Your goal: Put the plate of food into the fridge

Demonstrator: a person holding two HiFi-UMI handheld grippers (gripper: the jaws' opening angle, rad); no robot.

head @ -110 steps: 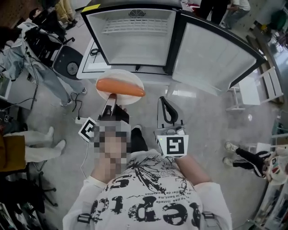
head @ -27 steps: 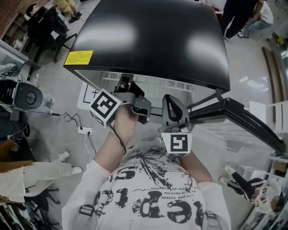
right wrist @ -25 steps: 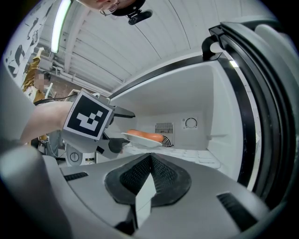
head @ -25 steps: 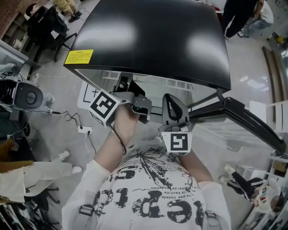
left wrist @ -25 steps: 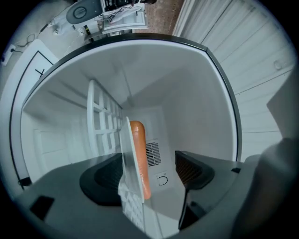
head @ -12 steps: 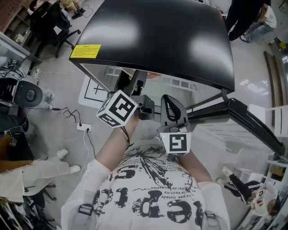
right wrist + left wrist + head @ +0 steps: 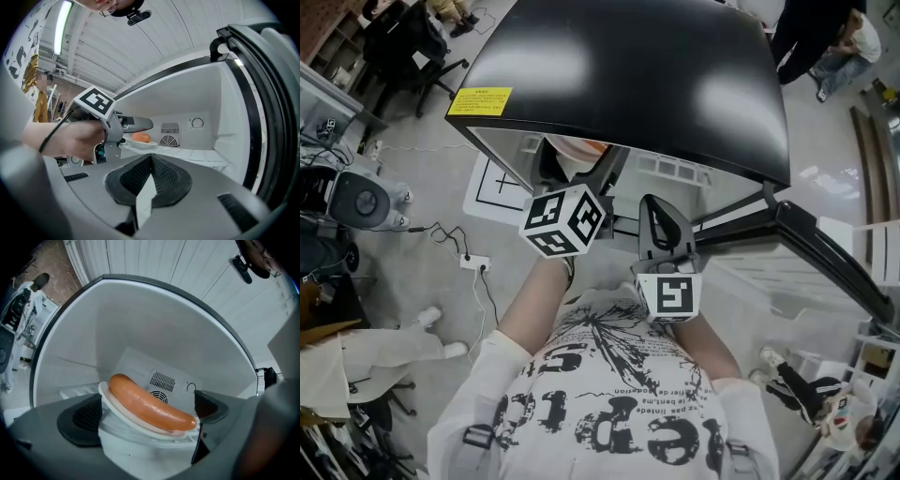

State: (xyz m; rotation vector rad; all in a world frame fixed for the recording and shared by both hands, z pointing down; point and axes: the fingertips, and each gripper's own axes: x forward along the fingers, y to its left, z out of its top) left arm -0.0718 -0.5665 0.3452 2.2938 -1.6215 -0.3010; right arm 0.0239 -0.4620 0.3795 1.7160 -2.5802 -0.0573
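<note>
Now my left gripper (image 7: pixel 146 414) is letting go: its jaws are opening wide, with the white plate (image 7: pixel 104 392) and its one long sausage (image 7: pixel 150 406) between them. Neither pad presses on it any more, though the plate's rim sits so close to the left-hand pad that I cannot rule out a light touch.

A few seconds ago I stood back from the open fridge (image 7: pixel 628 66), pinching that plate by its near rim out in front of the cabinet. Since then I have leaned in over the black top and carried the plate inside. It now rests on the white shelf (image 7: pixel 197 153), in front of the fan grille (image 7: pixel 161 380) on the back wall. In the left gripper view it looks tilted, but I think my gripper is rolled, not the plate.

My right gripper (image 7: pixel 150 164) hangs just outside the opening with its jaws together and nothing in them.

So the placing itself looks done to me. What I judge is left is to draw my left gripper straight back without catching the rim, because a snag could drag the plate forward off the shelf. The door (image 7: pixel 825 253) stands open to my right.
</note>
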